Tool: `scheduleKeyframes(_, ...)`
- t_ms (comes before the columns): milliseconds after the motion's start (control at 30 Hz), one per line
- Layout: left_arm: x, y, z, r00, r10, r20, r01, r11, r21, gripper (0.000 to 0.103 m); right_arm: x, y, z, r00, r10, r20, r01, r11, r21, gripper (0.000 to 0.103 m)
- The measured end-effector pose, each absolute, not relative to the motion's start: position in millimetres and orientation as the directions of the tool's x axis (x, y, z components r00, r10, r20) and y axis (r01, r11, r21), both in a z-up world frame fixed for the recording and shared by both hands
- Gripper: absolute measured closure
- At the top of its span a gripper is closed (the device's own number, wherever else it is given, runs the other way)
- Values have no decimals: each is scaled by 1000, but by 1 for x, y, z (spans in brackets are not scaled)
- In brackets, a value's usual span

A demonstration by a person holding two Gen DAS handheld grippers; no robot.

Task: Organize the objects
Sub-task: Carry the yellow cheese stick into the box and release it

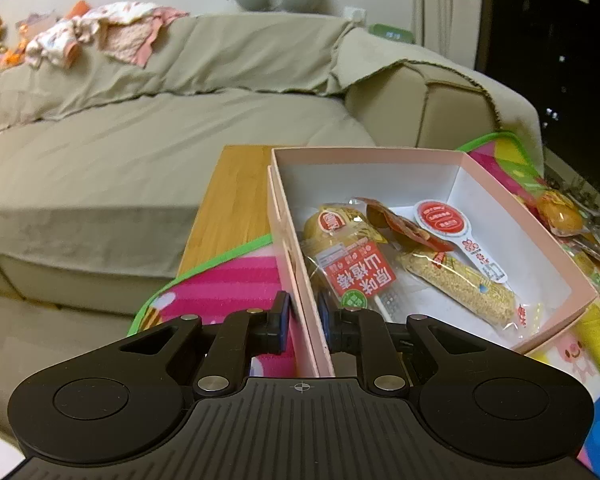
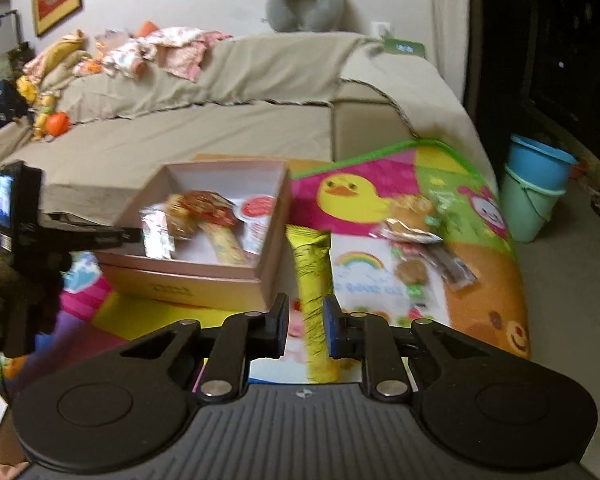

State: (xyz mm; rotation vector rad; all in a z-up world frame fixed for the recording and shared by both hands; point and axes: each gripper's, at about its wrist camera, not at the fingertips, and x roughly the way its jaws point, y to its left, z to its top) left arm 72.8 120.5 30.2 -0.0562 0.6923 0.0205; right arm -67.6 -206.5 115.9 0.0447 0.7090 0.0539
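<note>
- Left gripper clamps near wall of pink cardboard box, steadying it.
- Right gripper pinches long yellow snack packet by box's right edge, prob. bound for box.

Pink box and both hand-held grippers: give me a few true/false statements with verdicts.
1. The left hand-held gripper is clamped on the near side wall of the pink box. True.
2. The pink box is empty. False: it holds several wrapped snacks, among them a red-labelled pack and a long grain bar.
3. The right hand-held gripper is shut on a yellow stick pack. True.
4. The yellow stick pack lies inside the box. False: it is outside, to the right of the box, over the colourful play mat.
5. More wrapped snacks lie on the mat. True.
</note>
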Motion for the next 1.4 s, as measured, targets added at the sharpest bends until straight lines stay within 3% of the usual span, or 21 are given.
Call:
scheduleKeyframes(267,77,123,28,781,-21,-624,-7,999,-42,86,-63,-191,105,755,16,-655,-51,998,-35,84)
scheduleKeyframes(333,77,122,28,778,-21,-628,-8,999,-44,86,-56,-192,95,749,2,-663,-50,997,-54,78)
scheduleKeyframes(500,76,122,28,772,-15,-636,-19,999,-47,87,-27,-196,64,712,18,-702,-66,997,-42,76)
scheduleKeyframes(600,77,122,27,763,-8,-647,-26,999,-43,87,-4,-196,39,682,14,-731,-75,996,-50,67)
scheduleKeyframes(667,77,121,27,760,-4,-650,-32,999,-43,87,8,-199,24,662,13,-749,-63,997,-39,67)
scheduleKeyframes(733,78,120,27,757,-2,-654,-36,998,-44,88,9,-200,21,669,28,-743,-66,998,-22,74)
scheduleKeyframes(767,78,120,27,756,1,-654,-36,999,-40,88,7,-199,22,666,38,-745,-76,997,-17,81)
scheduleKeyframes(1067,76,119,28,755,9,-656,-45,998,-38,88,-46,-221,58,683,30,-730,-22,1000,20,81)
scheduleKeyframes(1400,74,123,27,756,-1,-654,-58,996,-69,88,-55,-204,154,832,168,-529,-97,982,159,81)
